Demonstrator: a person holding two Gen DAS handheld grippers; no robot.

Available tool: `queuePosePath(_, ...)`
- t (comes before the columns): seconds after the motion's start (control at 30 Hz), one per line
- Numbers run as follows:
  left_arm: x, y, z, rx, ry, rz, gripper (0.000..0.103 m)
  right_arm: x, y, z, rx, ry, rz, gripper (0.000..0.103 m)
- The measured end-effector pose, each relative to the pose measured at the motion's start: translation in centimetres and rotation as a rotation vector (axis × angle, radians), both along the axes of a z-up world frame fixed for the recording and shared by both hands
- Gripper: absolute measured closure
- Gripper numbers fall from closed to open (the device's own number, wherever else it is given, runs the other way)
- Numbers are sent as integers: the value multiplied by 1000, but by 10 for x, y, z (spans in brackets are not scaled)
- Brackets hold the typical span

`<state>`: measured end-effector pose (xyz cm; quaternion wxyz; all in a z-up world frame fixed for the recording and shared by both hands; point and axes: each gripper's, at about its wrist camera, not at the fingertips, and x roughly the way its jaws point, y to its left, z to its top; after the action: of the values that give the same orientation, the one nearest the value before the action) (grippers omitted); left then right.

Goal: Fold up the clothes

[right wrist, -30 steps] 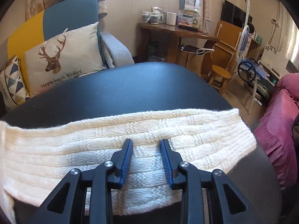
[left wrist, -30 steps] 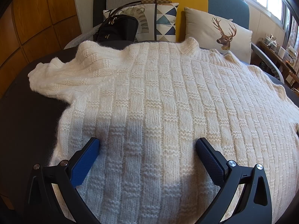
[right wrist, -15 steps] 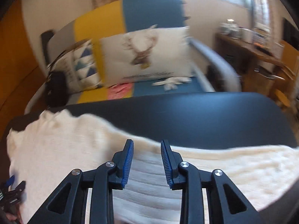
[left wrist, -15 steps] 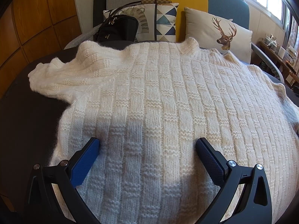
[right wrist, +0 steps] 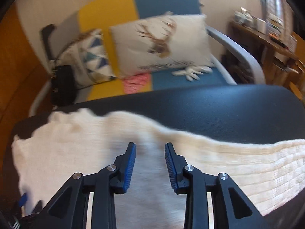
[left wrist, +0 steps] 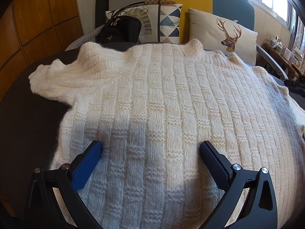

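The right wrist view is smeared: the sweater [right wrist: 95, 152] shows no knit there, and its sleeve [right wrist: 276, 162] runs off at 3 o'clock, perhaps folded.

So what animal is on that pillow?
A brown deer head with antlers on the cream pillow, sharpest in the left wrist view.

Deer cushion [left wrist: 225, 34]; triangle cushion [left wrist: 167, 23]; black bag [left wrist: 122, 30].
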<state>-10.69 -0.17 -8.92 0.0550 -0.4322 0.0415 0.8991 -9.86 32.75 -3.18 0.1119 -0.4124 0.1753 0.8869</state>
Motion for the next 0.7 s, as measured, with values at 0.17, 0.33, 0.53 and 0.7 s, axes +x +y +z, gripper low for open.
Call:
queuePosePath(0.17, -1, -2, 2, 20, -7, -2, 0, -20, -77, -10, -74, -6, 176, 70)
queuePosePath(0.33, 0, -12, 8, 101, -9, -10, 0, -27, -128, -32, 162, -47, 211, 68)
queuePosePath(0.53, -9, -34, 36, 82, 72, -10, 0, -26, -129, -37, 206, -14, 194, 66)
queuePosePath(0.7, -57, -87, 63, -38, 197, 63, 0, -24, -132, -35, 215, -12, 197, 64)
